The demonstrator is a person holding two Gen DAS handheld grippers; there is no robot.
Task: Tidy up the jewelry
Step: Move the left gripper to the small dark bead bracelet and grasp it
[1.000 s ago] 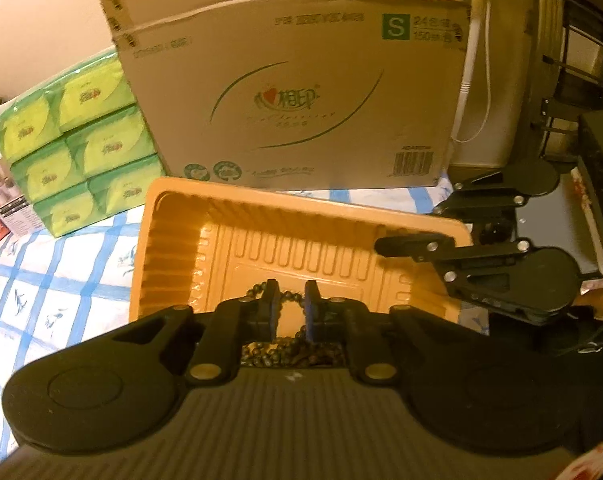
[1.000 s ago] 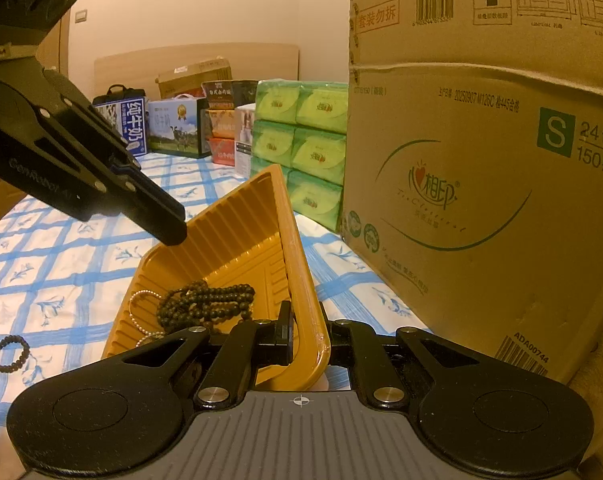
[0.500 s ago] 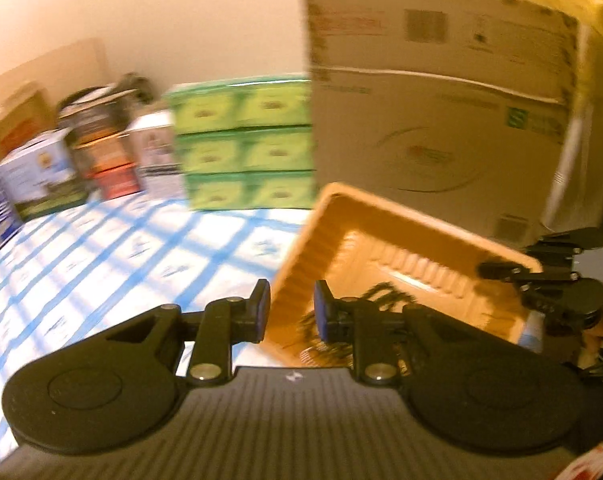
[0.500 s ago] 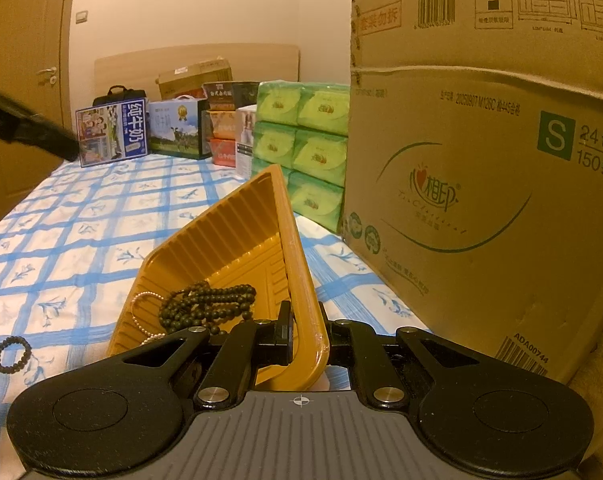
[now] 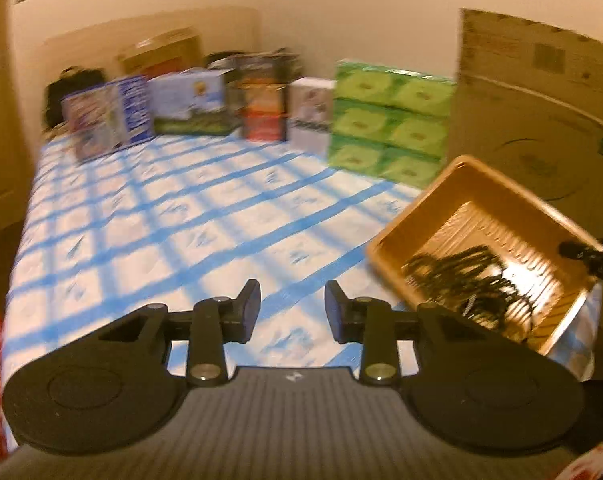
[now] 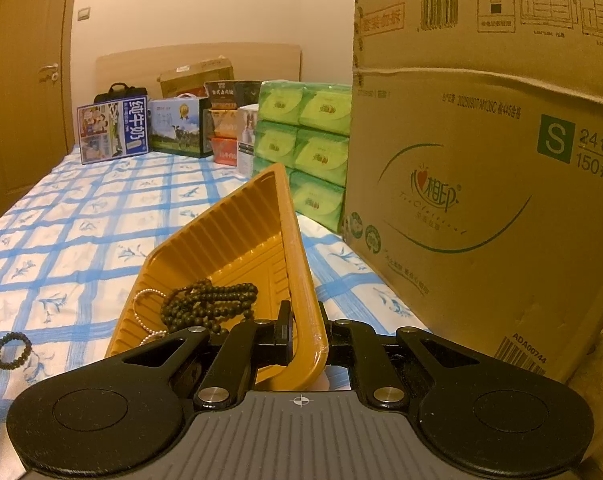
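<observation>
1. Right gripper [image 6: 301,332]: jaws closed on the near rim of the orange tray [image 6: 237,240], one finger inside the wall and one outside. The tray is held tipped, its far corner raised toward 12 o'clock in the right wrist view.
2. Tray contents: a dark bead necklace [image 6: 209,304] lies bunched at the low near end, with a pale bead string [image 6: 143,312] touching it at 9 o'clock.
3. Left gripper [image 5: 292,312]: jaws partly apart and opening, with nothing between them; only the blue checked sheet [image 5: 161,216] shows in the gap. The tray [image 5: 453,184] sits at 3 o'clock of this gripper.
4. Loose item: a small dark bead bracelet [image 6: 12,350] lies flat on the sheet at 9 o'clock of the tray, well apart from it. It is a closed ring with no clear long axis.
5. Step in hand, as judged: one piece appears delivered to the tray, and the free gripper is turned away from it toward the open sheet.
6. Next move, as judged: the left gripper must open wider, descend over one side of the bracelet, pinch its beads and carry it to the tray, which the right gripper steadies.
7. Tray axis: its long axis runs from the near grip toward 12 o'clock, open face toward 9 o'clock.
</observation>
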